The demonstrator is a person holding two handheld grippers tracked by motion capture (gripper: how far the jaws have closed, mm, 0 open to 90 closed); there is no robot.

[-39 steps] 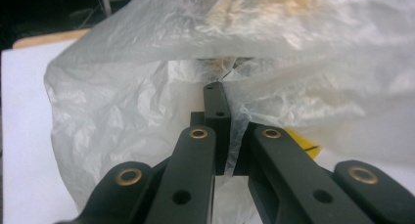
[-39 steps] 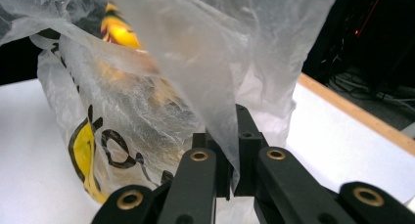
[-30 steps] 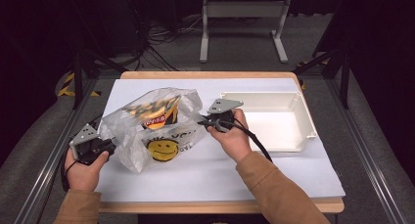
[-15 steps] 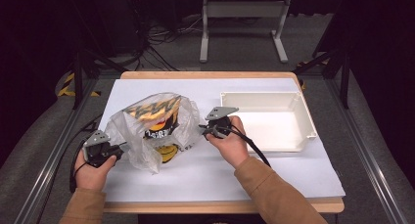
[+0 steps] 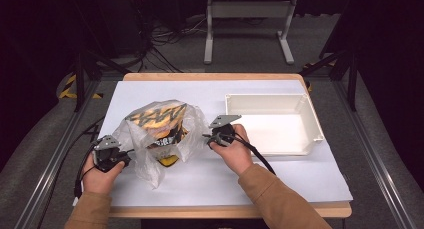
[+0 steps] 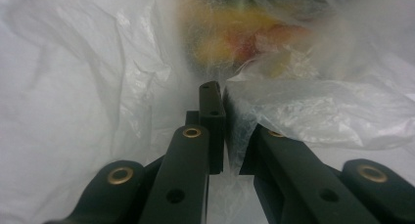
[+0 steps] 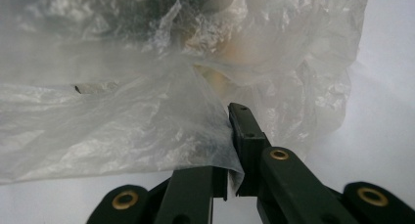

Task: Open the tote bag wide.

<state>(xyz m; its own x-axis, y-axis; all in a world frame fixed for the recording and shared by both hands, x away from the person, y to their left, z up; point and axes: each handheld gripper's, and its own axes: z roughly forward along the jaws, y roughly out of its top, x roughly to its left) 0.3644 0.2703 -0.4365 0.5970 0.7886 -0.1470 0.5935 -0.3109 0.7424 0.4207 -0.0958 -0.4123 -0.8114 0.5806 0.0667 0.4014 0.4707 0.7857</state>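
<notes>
Two hand-held grippers pinch a thin plastic bag [image 5: 150,139] between them.

The left hand-held gripper [image 5: 121,155] and right hand-held gripper [image 5: 206,137] each squeeze a crinkly, see-through edge. The slippery film could slide out or rip if pulled hard, dropping the shiny yellow snack pack [image 5: 161,120] inside onto the bench [image 5: 210,184].

I work in a lab or recording studio: my wooden table [image 5: 210,77] wears a white sheet [image 5: 280,174], metal rails [image 5: 50,164] flank it, loose cables [image 5: 165,36] litter grey carpet, and a steel stand [image 5: 247,19] waits in the dark.
</notes>
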